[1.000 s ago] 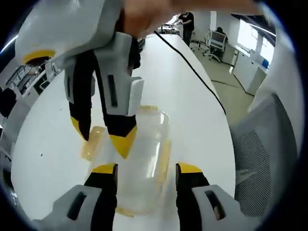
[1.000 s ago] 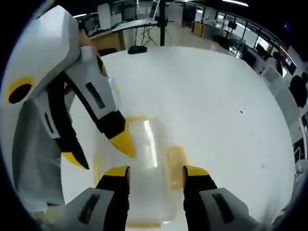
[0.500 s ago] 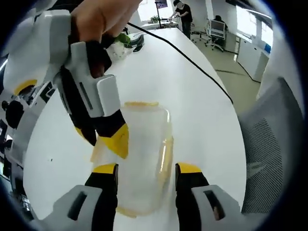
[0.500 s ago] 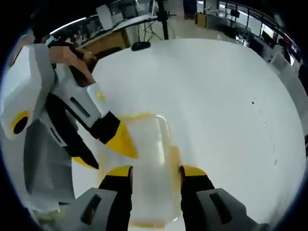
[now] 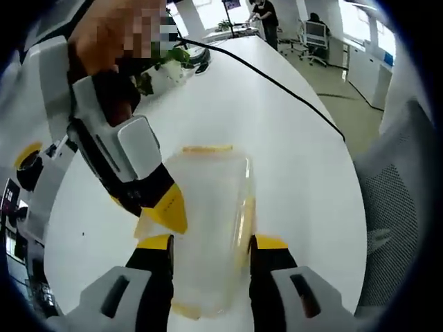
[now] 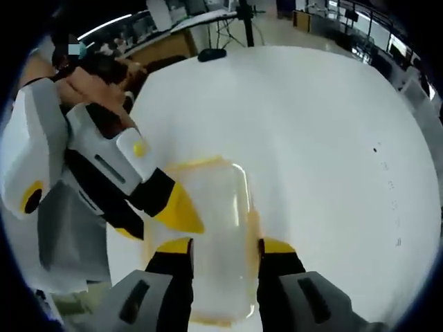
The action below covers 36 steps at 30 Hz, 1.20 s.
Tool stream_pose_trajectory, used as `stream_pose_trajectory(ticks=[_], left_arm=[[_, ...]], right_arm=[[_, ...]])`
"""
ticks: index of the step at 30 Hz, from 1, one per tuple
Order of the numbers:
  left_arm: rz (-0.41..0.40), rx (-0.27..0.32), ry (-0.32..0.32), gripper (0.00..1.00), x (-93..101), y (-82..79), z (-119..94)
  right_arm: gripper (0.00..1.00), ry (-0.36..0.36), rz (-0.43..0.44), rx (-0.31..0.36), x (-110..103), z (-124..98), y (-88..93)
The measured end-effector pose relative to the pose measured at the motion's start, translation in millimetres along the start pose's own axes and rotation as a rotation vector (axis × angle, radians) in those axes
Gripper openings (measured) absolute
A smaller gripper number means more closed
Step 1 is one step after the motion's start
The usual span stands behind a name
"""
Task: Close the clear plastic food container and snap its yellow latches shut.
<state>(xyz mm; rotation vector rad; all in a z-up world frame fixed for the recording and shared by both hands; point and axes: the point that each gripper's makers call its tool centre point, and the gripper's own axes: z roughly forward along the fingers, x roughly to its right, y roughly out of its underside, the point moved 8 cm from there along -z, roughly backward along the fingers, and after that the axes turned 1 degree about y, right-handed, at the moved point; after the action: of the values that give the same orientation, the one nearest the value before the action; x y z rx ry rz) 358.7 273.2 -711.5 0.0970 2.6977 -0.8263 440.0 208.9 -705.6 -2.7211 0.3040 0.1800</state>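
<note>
Container (image 5: 208, 228) of clear plastic lies on the white counter (image 5: 291, 138), directly ahead of the left gripper (image 5: 211, 243), whose two yellow-tipped jaws stand apart on either side of its near end without visibly clamping it. Its lid looks to be down on the body. A yellow latch (image 5: 243, 221) runs along the side next to that gripper's right jaw, and another yellow latch (image 5: 205, 149) shows at the far end. The right gripper (image 5: 156, 207) comes in from the left of this view, a hand (image 5: 114, 34) above it, its yellow tips at the container's left edge; whether they press the latch there I cannot tell.

In the right gripper view the container (image 6: 218, 235) sits just beyond the right gripper (image 6: 225, 247), its jaws spread and flanking the near end. A yellow latch (image 6: 253, 232) lies by the right jaw. The left gripper (image 6: 169, 214) reaches in from the left, its jaws parted, one yellow tip at the container's left rim. The counter (image 6: 325, 138) stretches away behind. A black cable (image 5: 277, 83) crosses the counter beyond the container in the left gripper view.
</note>
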Motion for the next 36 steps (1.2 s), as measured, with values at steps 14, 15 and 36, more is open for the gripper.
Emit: stream_pose_trajectory(ticks=[14,15,36], left_arm=[[-0.012,0.008,-0.013,0.41,6.9,0.0,-2.3],[-0.011,0.007,-0.013,0.42,6.8,-0.3,-2.4],[-0.006,-0.038,0.040,0.47,8.4,-1.2,-8.1]], right_arm=[[0.32,-0.023,0.027,0.009,0.5,-2.7,-1.1],[0.32,-0.021,0.028,0.016,0.3,-3.1,-0.6],[0.45,0.151,-0.078,0.008,-6.1,-8.4,-4.2]])
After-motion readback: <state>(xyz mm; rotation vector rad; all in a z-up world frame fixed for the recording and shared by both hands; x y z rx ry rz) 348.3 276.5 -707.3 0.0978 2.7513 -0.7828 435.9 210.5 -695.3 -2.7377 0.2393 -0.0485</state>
